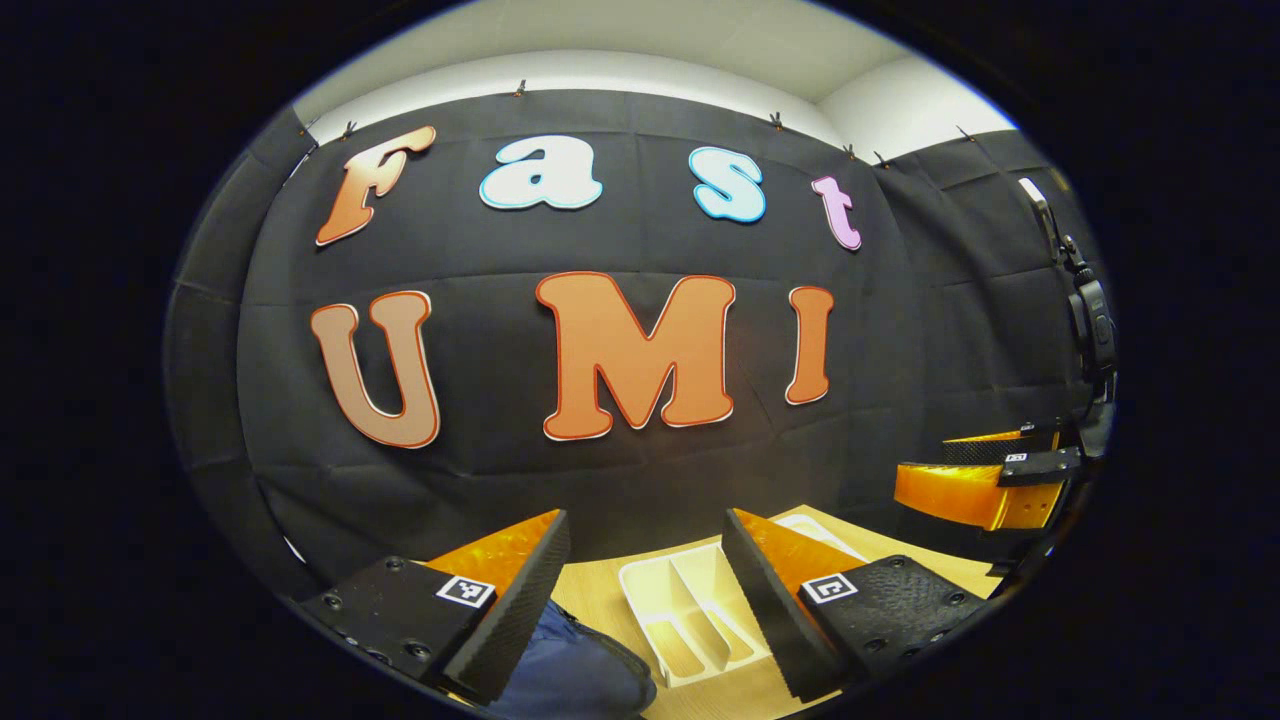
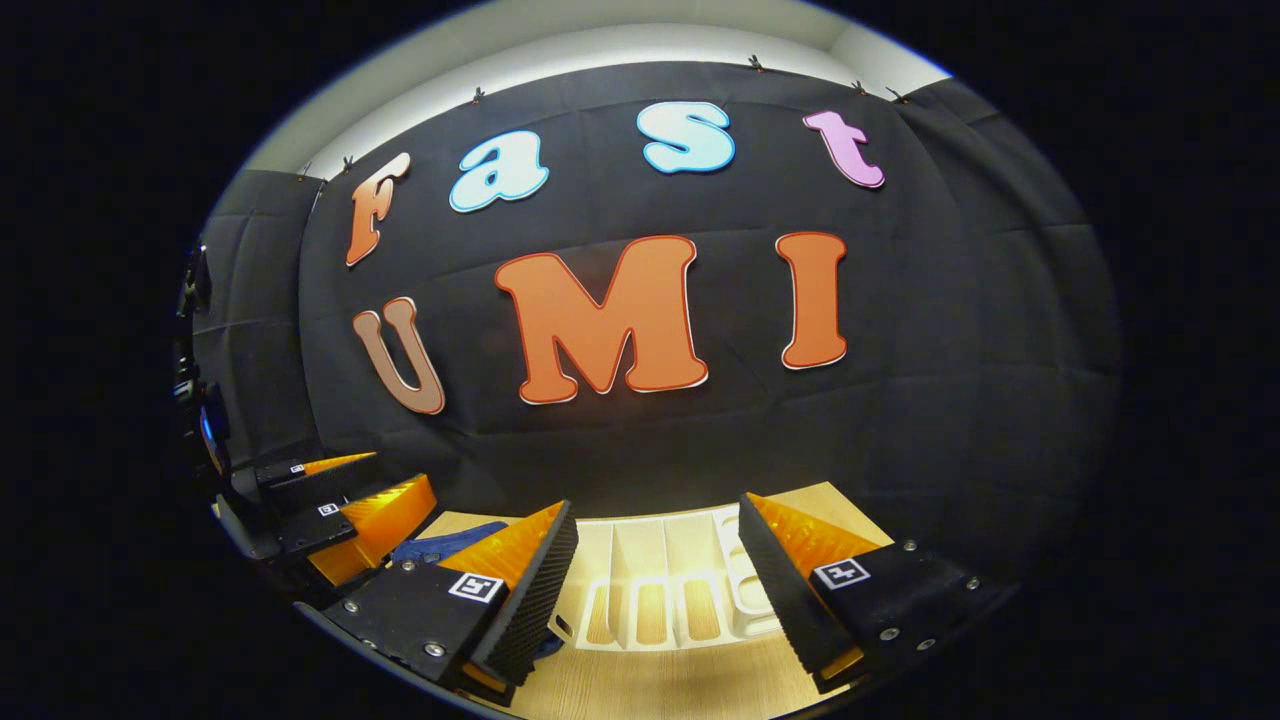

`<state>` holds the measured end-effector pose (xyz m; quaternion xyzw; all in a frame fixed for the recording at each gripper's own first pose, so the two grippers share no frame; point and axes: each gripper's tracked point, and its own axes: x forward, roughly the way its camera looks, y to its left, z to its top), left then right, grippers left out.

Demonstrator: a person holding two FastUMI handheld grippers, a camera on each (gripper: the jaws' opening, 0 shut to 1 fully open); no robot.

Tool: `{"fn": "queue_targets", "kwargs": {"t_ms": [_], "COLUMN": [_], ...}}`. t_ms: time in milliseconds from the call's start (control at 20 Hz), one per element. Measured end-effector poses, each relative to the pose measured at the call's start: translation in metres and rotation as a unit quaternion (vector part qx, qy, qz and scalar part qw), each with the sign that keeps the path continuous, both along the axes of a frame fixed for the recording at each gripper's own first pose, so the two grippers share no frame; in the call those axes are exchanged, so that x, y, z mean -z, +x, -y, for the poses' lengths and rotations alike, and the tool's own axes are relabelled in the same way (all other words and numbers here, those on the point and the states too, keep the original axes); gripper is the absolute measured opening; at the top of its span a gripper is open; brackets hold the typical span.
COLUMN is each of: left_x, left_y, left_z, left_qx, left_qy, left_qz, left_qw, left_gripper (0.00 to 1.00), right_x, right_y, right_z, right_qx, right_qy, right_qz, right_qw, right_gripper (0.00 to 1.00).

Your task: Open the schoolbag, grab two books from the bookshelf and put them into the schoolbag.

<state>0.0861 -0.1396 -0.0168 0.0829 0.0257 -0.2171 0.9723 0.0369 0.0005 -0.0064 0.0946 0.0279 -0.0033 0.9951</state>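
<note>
left gripper (image 1: 645, 600): jaws spread, nothing between them, held above the table (image 1: 600, 600)
right gripper (image 2: 655, 590): jaws spread, empty, also up over the table; seen at right edge of left gripper view
bookshelf (image 2: 660, 590): white divided rack, lying flat on the wood, slots look empty
schoolbag (image 1: 580, 670): dark blue, just left of rack, near left finger
books: can't tell where
</note>
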Motion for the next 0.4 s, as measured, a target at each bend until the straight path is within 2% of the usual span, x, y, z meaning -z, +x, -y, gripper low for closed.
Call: {"fn": "queue_targets", "kwargs": {"t_ms": [400], "left_x": [-0.0057], "left_y": [0.0010], "left_z": [-0.0044], "left_qx": [-0.010], "left_qy": [-0.007], "left_qz": [0.008], "left_qw": [1.000], "left_gripper": [0.95], "right_x": [0.0030], "right_y": [0.0009], "right_z": [0.0005], "right_qx": [0.003], "right_qy": [0.003], "right_qz": [-0.011], "right_qw": [1.000], "right_gripper": [0.97]}}
